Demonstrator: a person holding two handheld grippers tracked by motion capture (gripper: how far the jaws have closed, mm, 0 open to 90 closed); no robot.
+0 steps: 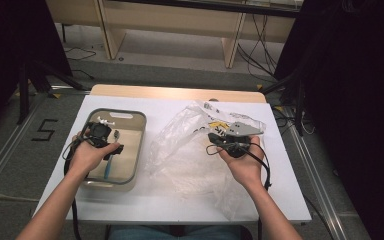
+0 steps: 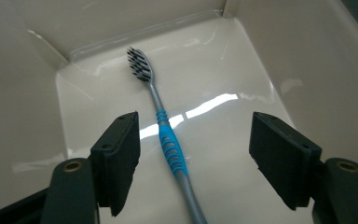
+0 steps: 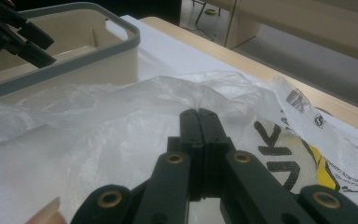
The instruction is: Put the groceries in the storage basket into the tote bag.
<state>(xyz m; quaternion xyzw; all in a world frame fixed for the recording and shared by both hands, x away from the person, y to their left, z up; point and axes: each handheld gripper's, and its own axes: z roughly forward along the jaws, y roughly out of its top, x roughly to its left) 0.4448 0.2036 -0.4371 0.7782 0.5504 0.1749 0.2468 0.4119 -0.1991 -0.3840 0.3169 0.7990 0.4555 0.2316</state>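
Note:
A toothbrush [image 2: 168, 140] with a grey and blue handle and dark bristles lies flat on the floor of a beige bin [image 2: 307, 60]. My left gripper [image 2: 196, 135] hangs inside the bin, open, one jaw on each side of the handle and neither pad touching it. From above, the left gripper [image 1: 105, 137] sits over the bin [image 1: 140, 145] and the toothbrush [image 1: 108, 167]. My right gripper [image 3: 199, 114] is shut on a fold of a clear plastic bag [image 3: 74, 140]. In the high view the right gripper [image 1: 214, 136] holds the crumpled bag [image 1: 180, 150] at mid-table.
The bin [image 3: 74, 65] has a grey rim and stands at the table's left on a white tabletop [image 1: 130, 205]. The bag carries black and yellow print [image 3: 307, 154]. A wooden edge [image 1: 180, 92] runs along the table's far side; cables lie on the floor beyond.

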